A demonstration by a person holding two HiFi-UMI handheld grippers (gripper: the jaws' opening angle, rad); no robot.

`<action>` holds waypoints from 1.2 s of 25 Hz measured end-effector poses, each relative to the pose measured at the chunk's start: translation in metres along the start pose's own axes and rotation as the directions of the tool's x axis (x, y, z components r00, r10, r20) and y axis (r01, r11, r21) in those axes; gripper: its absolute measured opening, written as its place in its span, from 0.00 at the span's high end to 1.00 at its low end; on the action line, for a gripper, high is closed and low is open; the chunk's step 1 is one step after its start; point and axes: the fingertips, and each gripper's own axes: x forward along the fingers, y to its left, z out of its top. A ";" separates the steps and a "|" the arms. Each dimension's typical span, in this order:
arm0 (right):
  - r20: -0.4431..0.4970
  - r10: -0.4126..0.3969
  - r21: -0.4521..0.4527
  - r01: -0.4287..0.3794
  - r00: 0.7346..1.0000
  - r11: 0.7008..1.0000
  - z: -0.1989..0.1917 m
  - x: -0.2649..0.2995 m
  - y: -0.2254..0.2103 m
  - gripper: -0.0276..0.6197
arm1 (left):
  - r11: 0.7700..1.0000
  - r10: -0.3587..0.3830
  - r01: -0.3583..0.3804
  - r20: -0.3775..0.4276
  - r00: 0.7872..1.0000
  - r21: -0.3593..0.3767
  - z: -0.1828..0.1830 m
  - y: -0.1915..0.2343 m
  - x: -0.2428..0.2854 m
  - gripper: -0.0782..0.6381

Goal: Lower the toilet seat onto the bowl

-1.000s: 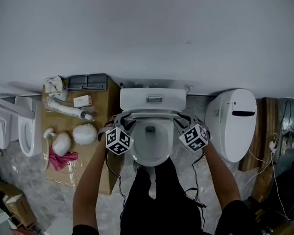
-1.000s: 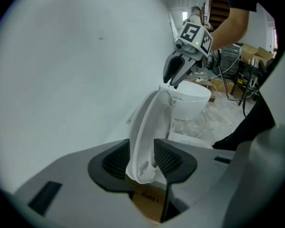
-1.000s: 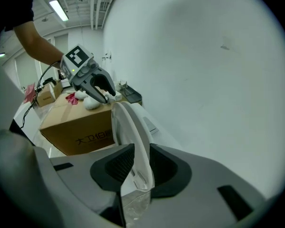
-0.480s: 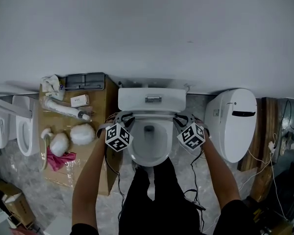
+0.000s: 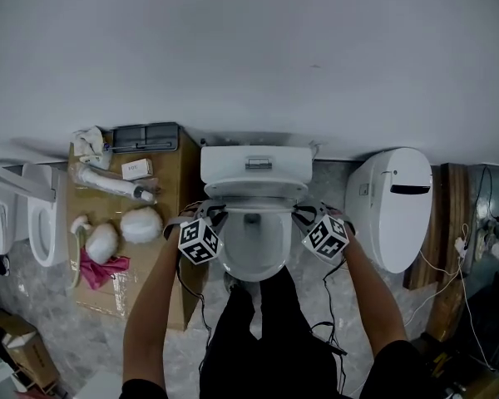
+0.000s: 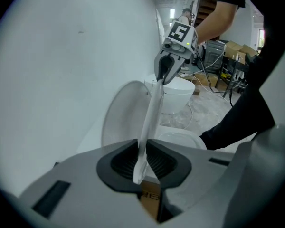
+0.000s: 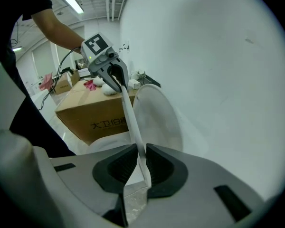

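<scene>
Toilet seat (image 5: 254, 193) stands tilted up above the bowl (image 5: 251, 264) — the left claw (image 6: 143, 160) and right claw (image 7: 141, 163) are each closing on a side rim, pads touching it. Best lower both together, slow and level, so it neither twists nor slams.

The cardboard box (image 5: 173, 185) stands just beside the toilet bowl (image 5: 254, 260) on its left, leaving a narrow gap. On the right, open floor (image 5: 331, 183) separates the bowl from a closed second toilet (image 5: 399, 214). The tilted toilet seat (image 5: 254, 191), tank (image 5: 256, 165) and wall (image 5: 249, 56) block the rear.
</scene>
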 end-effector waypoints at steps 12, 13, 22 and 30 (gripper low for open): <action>-0.145 0.121 -0.060 -0.131 0.982 0.990 -0.060 0.004 0.137 0.81 | 0.946 -0.166 0.188 -0.106 0.980 0.264 -0.053 -0.144 -0.009 0.79; -0.158 0.119 -0.070 -0.132 0.980 0.989 -0.065 0.006 0.146 0.81 | 0.940 -0.178 0.203 -0.113 0.978 0.275 -0.058 -0.153 -0.009 0.79; -0.169 0.156 -0.076 -0.170 0.973 0.982 -0.099 0.024 0.194 0.77 | 0.928 -0.242 0.268 -0.131 0.962 0.258 -0.086 -0.206 0.006 0.76; -0.157 0.135 -0.108 -0.153 0.978 0.982 -0.133 0.047 0.234 0.74 | 0.920 -0.285 0.321 -0.180 0.941 0.224 -0.115 -0.251 0.028 0.72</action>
